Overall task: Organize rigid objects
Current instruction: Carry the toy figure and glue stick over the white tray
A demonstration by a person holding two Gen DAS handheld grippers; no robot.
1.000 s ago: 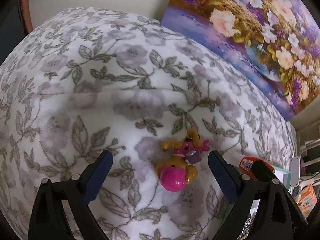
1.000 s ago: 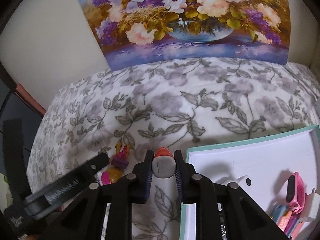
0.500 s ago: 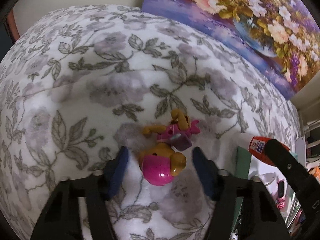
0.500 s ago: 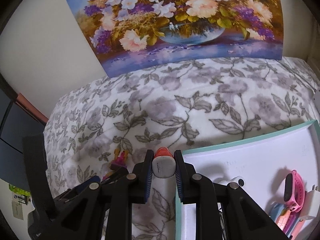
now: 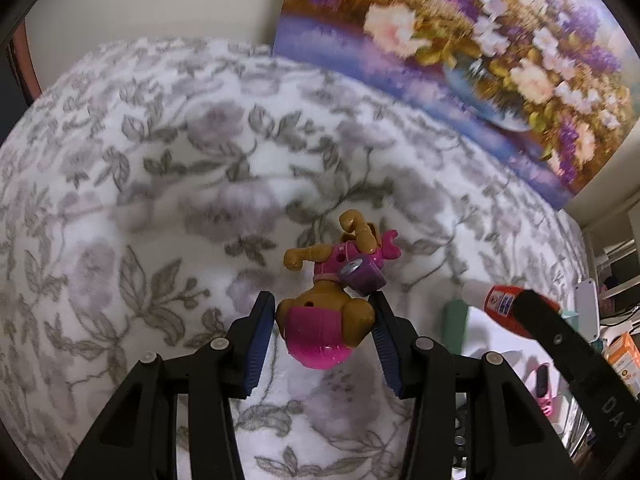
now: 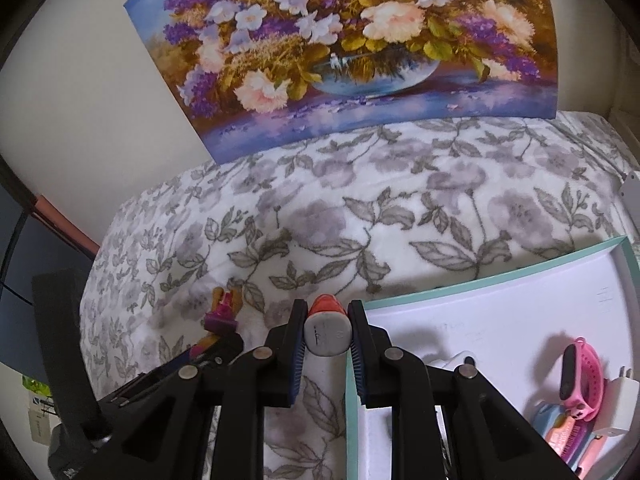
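Observation:
A brown toy dog (image 5: 330,308) with a pink helmet and pink vest lies on the floral blanket (image 5: 160,184). My left gripper (image 5: 323,322) is shut on its head, both pads touching it. In the right wrist view the toy (image 6: 222,316) shows at the left, partly hidden by the left gripper. My right gripper (image 6: 327,330) is shut on a small bottle (image 6: 327,326) with a red-orange body and grey end, held over the left rim of a white tray (image 6: 500,320) with a teal edge. The bottle also shows in the left wrist view (image 5: 506,304).
The tray holds a pink wristband (image 6: 582,380), a white plug (image 6: 618,404) and other small items at its right. A flower painting (image 6: 352,48) leans on the wall behind the bed. Shelves with boxes (image 5: 620,354) stand at the right.
My left gripper moved forward over the toy dog and closed on its head. My right gripper, still holding the bottle, shifted slightly; the tray edge now lies under it.

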